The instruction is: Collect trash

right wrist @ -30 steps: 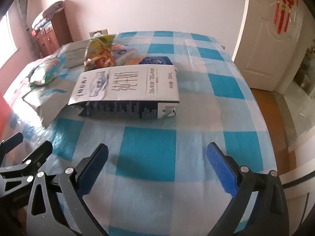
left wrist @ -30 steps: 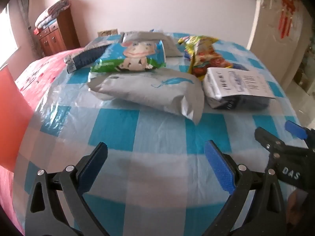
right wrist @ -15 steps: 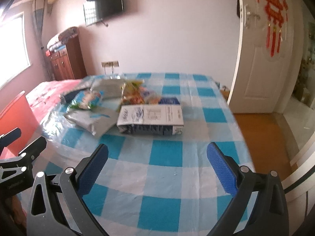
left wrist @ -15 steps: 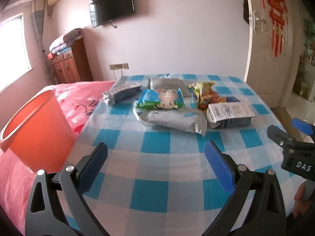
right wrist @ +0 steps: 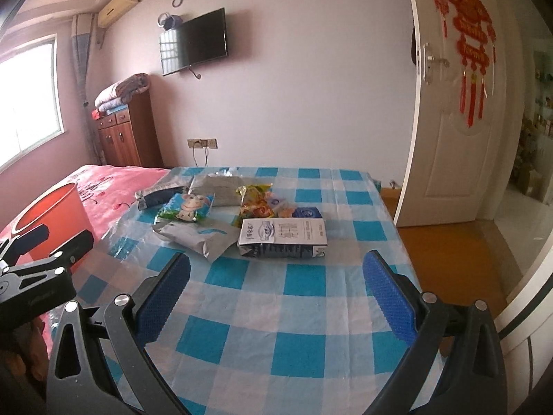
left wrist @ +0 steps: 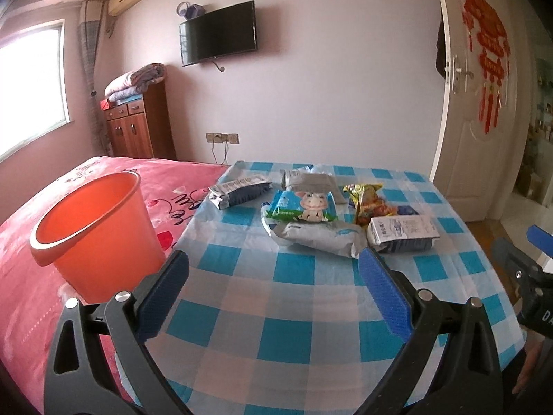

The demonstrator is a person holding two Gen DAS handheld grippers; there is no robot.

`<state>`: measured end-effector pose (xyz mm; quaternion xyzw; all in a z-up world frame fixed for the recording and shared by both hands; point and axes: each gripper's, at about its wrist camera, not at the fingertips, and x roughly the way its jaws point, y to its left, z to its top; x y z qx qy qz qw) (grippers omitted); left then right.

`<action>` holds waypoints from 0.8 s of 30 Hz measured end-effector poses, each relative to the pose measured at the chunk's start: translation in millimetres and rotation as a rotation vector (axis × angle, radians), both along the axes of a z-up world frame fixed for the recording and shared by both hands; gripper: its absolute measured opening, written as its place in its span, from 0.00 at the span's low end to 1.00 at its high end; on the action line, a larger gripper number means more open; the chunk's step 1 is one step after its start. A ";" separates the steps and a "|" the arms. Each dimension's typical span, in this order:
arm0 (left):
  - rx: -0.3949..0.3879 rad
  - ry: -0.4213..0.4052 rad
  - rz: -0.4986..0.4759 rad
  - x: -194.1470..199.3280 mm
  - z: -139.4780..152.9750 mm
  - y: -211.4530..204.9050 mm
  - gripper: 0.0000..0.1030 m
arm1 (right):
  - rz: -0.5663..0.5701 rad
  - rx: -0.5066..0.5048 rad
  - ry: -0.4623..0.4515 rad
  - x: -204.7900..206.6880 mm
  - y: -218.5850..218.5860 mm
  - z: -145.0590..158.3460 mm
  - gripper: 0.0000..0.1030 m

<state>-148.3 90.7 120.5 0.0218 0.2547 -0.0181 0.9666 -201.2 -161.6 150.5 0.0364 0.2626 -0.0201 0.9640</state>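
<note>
Looking along your empty, spread left gripper [left wrist: 273,290], the grey crumpled plastic pouch [left wrist: 319,238] lies straight ahead on the blue-checked tablecloth [left wrist: 276,314], long axis crosswise, orange plastic bucket [left wrist: 95,231] to its left. In the right view, your wide-spread right gripper [right wrist: 276,294] faces the white-and-navy milk carton [right wrist: 283,238] lying crosswise, nearer this hand

Wrappers [left wrist: 312,223] clustered mid-table [left wrist: 283,314], bucket [left wrist: 93,231] on the bed [left wrist: 31,290] to their left.

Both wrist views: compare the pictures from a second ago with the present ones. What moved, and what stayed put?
Both tongs, left and right, drew back and up from the checked cloth, so the wrappers look smaller and the orange bucket shows in full. Nothing was gripped or released; both stayed open. The milk carton and grey bag lie unmoved.
</note>
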 end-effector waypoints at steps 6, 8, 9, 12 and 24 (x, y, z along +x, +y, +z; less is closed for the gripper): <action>-0.013 -0.022 0.001 -11.1 8.7 7.3 0.96 | -0.015 -0.028 -0.059 -15.2 4.6 13.1 0.96; -0.010 -0.022 -0.001 -9.9 12.1 4.4 0.96 | -0.019 -0.029 -0.071 -18.1 4.9 16.5 0.96; -0.013 -0.024 -0.001 -11.2 13.0 4.7 0.96 | -0.021 -0.033 -0.078 -20.1 5.0 17.7 0.96; -0.018 -0.029 -0.002 -14.6 15.2 7.1 0.96 | -0.026 -0.043 -0.092 -23.6 7.4 20.6 0.96; -0.004 -0.045 0.009 -16.2 17.8 5.1 0.96 | 0.012 -0.009 -0.081 -19.8 8.3 23.2 0.96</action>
